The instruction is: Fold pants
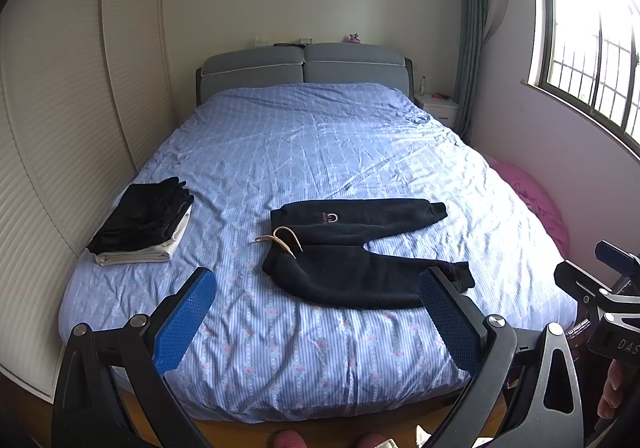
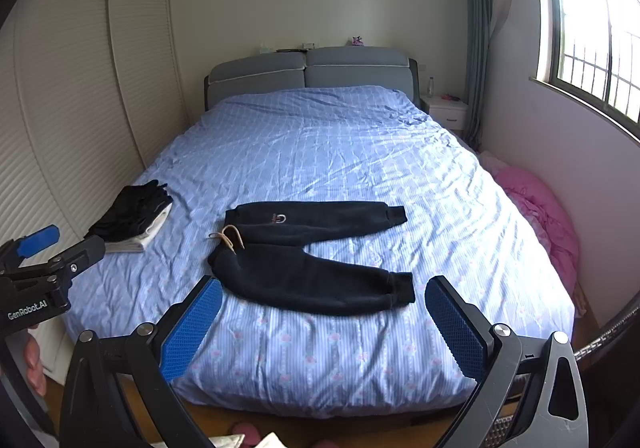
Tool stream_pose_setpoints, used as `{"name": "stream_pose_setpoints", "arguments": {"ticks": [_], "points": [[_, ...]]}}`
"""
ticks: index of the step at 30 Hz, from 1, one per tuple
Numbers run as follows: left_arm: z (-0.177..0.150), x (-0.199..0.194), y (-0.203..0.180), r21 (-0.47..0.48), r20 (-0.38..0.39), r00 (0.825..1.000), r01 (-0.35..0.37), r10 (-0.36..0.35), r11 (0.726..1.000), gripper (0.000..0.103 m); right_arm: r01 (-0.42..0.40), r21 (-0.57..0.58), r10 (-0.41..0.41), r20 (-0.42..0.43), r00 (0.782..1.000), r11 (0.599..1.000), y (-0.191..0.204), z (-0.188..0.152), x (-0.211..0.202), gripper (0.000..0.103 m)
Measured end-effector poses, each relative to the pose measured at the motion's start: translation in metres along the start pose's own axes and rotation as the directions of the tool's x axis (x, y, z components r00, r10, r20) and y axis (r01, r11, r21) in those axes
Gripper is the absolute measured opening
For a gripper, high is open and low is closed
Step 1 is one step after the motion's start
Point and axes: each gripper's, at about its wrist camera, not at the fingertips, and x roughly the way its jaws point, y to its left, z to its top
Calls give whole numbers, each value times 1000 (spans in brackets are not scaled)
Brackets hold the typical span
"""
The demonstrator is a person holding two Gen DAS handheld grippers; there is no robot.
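On the bed, near edge: dark pants (image 1: 360, 252) lie spread flat on the blue striped cover (image 1: 320, 151), waistband to the left, legs running right and splayed apart in a V.
Why laid so: flat and opened out, both leg edges and the waist are reachable from the foot of the bed; likely the start layout for folding one leg over the other.
Drawstring: tan cord (image 1: 282, 240) loops loose over the waistband; judged a snag risk if a finger catches it.
Folded stack: dark items on a pale one (image 1: 144, 221) sit at the bed's left edge, well apart from the pants; probably the drop spot for finished pieces.
Left gripper (image 1: 316, 322): released, blue pads wide apart, nothing between them; held above the foot of the bed, aimed forward and down at the pants, not touching cloth.
Right gripper (image 2: 324, 324): released too, pads spread, empty; same pose, hovering off the near edge, pants framed between its fingers.
Relative pose: side by side, roughly level, each visible at the edge of the other's view.
Task state: no fold made yet, judging by the lay.
Next move needs: a pinch on the near leg's cuff and waist, both layers.
Off to the right: pink bedding (image 2: 540, 207) on the floor beside the bed, not in play.
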Motion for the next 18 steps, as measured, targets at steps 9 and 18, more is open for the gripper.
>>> {"name": "stream_pose_setpoints", "arguments": {"ticks": [9,18], "points": [[2,-1,-2,-4,9,1000,-11,11,1000,103,-3,0,3,7,1000,1000,-5,3,0,103],[2,-3,-6,3,24,1000,-13,13,1000,103,-8,-4,8,20,1000,1000,-8,12,-2,103]]}}
